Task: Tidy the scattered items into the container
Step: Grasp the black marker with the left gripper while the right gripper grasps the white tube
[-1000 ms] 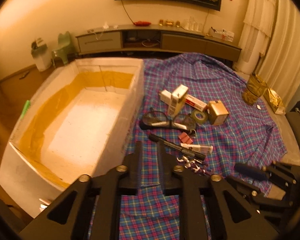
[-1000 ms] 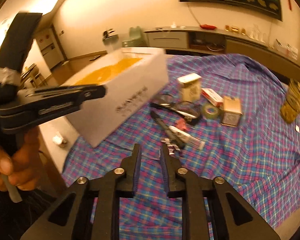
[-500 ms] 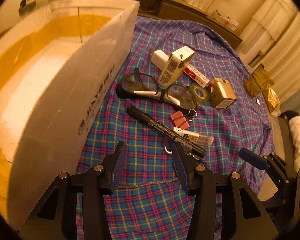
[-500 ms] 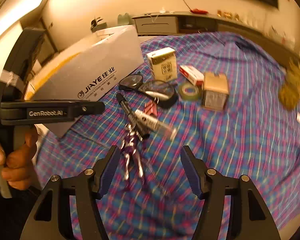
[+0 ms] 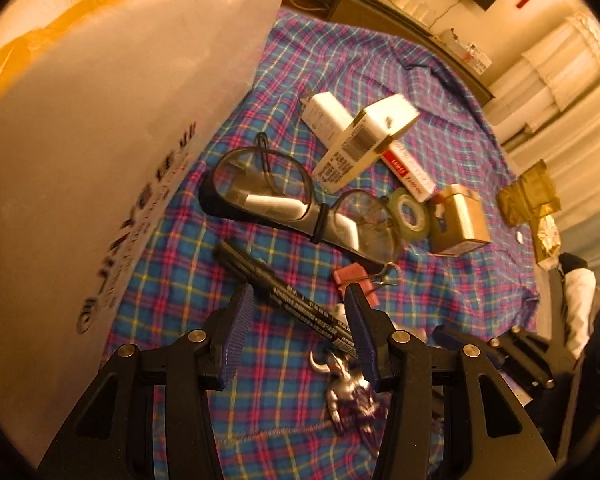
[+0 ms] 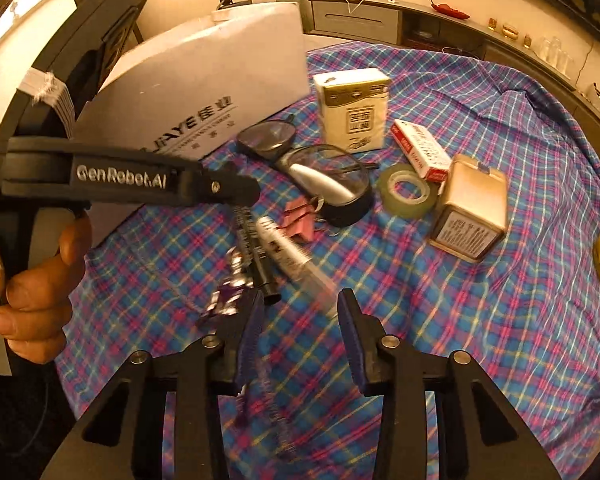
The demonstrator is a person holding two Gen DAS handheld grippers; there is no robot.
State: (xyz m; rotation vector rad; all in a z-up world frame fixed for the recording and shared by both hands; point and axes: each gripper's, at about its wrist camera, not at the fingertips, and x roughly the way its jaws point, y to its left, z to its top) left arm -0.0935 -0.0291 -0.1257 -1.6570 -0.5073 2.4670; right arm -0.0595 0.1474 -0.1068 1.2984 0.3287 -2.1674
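A white foam box (image 5: 100, 128) stands at the left on a plaid cloth (image 5: 172, 288); it also shows in the right wrist view (image 6: 204, 92). My left gripper (image 5: 298, 330) is open, low over a black marker (image 5: 288, 300) that lies between its fingers. A silver and purple figurine (image 5: 350, 392) lies by its right finger. My right gripper (image 6: 298, 336) is open just in front of a clear tube (image 6: 296, 258), the marker (image 6: 256, 248) and the figurine (image 6: 230, 292). Glasses (image 5: 300, 208), a pink binder clip (image 5: 356, 280), a tape roll (image 5: 410, 212) and small boxes (image 5: 364, 140) lie beyond.
A gold box (image 6: 472, 208), a red and white box (image 6: 420, 148) and a white pack (image 6: 354, 110) sit behind the tape (image 6: 408, 190). A gold bag (image 5: 530, 194) lies at the cloth's right edge. A low cabinet (image 6: 380, 20) runs along the far wall.
Both grippers have opened from shut and moved down and forward toward the items. The left now straddles the marker; the right has closed in on the tube and figurine.
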